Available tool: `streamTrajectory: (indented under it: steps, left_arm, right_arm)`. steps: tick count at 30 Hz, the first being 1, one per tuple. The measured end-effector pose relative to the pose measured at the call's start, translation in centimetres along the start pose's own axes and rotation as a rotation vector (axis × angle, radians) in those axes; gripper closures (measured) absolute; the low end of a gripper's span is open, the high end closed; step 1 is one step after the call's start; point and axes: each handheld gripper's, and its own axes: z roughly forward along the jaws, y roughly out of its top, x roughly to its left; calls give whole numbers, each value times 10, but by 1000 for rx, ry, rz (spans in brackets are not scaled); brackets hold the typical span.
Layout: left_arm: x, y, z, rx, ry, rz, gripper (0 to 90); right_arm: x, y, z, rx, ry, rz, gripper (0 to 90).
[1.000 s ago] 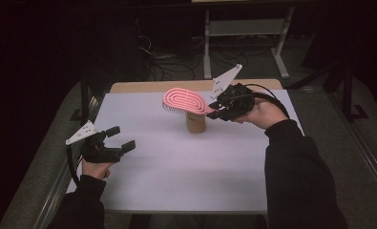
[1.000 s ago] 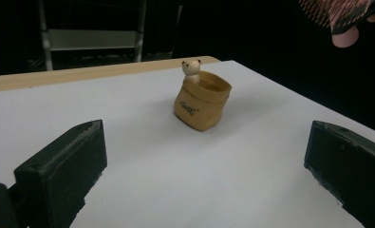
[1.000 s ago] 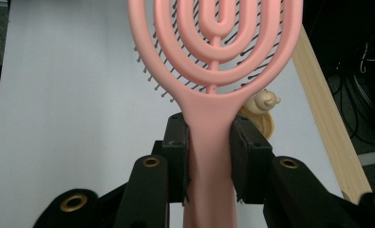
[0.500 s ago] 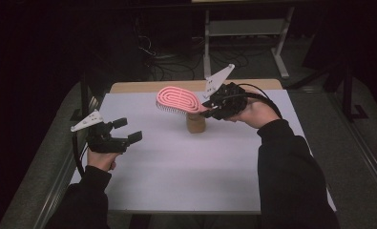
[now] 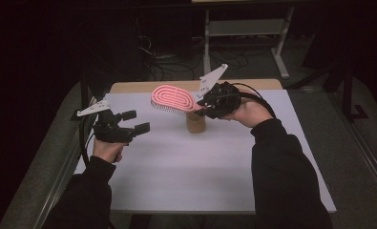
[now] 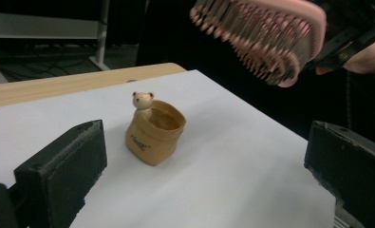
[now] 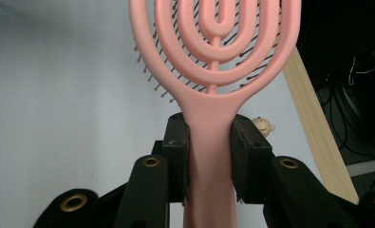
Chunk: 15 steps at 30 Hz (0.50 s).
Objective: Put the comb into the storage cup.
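Note:
A pink hairbrush (image 5: 172,98) with vented back and dark bristles hangs in the air above a small tan cup (image 5: 195,122) that carries a little bear figure (image 6: 143,100) on its rim. My right gripper (image 5: 204,106) is shut on the brush's handle (image 7: 209,156), holding it level, bristles down. In the left gripper view the brush (image 6: 266,40) shows at top right and the cup (image 6: 154,134) stands upright on the white table. My left gripper (image 5: 139,122) hovers open at the table's left side, well apart from the cup, with nothing between its jaws.
A white sheet (image 5: 200,176) covers the table, with a bare wooden strip (image 5: 129,86) along the far edge. A metal stand (image 5: 243,28) and cables lie on the dark floor beyond. Both sleeves come in from the bottom.
The right gripper has carried the brush leftward over the cup. The left gripper has risen and shifted forward and right, toward the cup.

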Motion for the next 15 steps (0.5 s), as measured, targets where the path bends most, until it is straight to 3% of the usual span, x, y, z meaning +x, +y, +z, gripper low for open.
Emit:
streamTrajectory:
  steps: [7, 15]
  left_arm:
    - [-6, 14, 10, 16, -29, -11, 0]
    - [-10, 30, 20, -7, -63, -59, 0]
  right_arm:
    - [0, 2, 4, -6, -4, -2, 688]
    - [-1, 6, 9, -16, -11, -4, 688]
